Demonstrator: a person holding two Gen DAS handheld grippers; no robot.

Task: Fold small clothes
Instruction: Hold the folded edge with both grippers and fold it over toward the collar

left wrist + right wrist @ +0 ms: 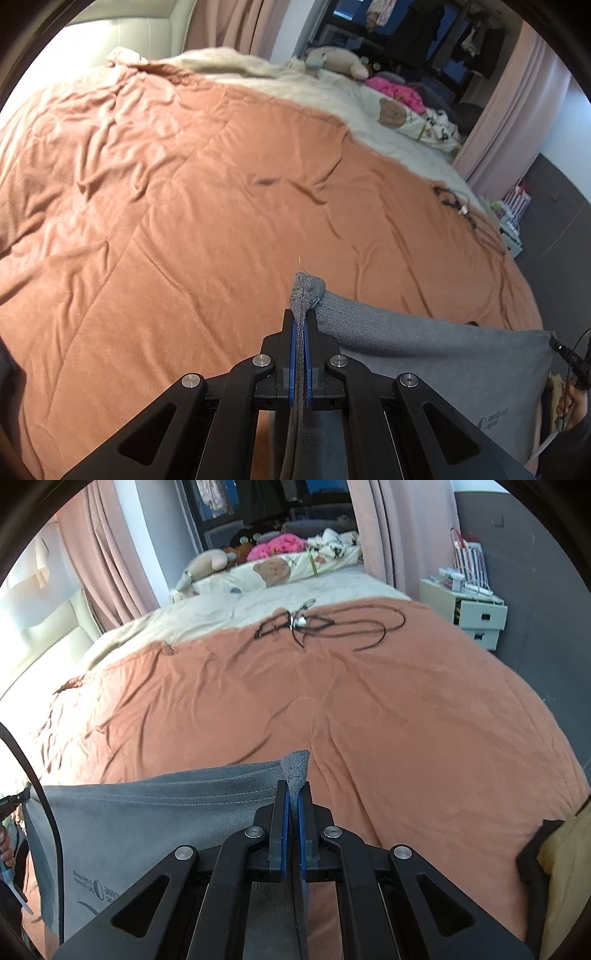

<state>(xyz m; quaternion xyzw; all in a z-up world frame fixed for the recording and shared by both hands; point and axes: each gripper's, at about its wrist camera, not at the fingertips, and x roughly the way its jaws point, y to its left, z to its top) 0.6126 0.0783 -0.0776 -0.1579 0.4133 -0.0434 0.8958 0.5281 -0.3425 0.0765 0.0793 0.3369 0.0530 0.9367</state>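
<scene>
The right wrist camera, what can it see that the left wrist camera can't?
Only the right wrist view shows the yellow cloth at its right edge, and the right gripper pinching one corner of the grey garment. Only the left wrist view shows the left gripper pinching the other corner. Both share the garment stretched between them, the orange bedspread, the tangled black cable and the pink pile.

I see strong daylight from the left; it washes out the cream padded headboard [122, 33]. The wrinkled orange bedspread [184, 177] looks softly blurred, and both fisheye views bend and darken at the edges.
</scene>
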